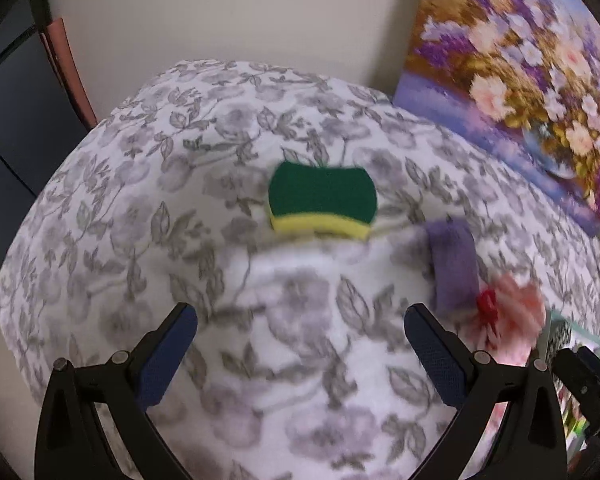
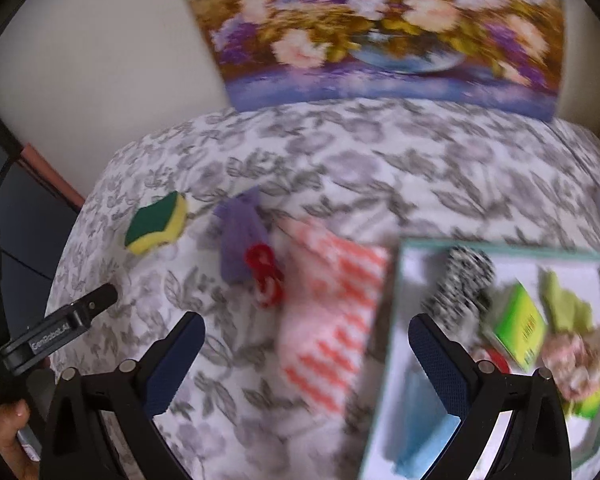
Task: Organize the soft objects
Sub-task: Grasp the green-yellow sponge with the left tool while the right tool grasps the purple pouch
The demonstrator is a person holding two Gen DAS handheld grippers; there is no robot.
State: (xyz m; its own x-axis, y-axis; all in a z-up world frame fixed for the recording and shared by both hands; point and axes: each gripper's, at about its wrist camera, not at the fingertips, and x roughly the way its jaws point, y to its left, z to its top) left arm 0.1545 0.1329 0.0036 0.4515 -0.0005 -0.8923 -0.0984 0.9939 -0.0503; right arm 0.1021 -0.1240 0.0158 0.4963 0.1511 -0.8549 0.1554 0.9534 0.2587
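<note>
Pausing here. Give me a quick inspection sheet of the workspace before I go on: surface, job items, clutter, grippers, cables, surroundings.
Surface: floral cloth covering the table.
Job's things: green-yellow sponge lying alone; purple cloth, red scrunchie and pink striped cloth beside one another; box already holding several soft items.
Clutter: nothing seen.
Grippers: left gripper open, empty, pointed toward the sponge; right gripper open, empty, over the striped cloth and the box edge.
Cables: nothing seen.
Surroundings: flower painting leaning against the pale wall; images blurred.
</note>
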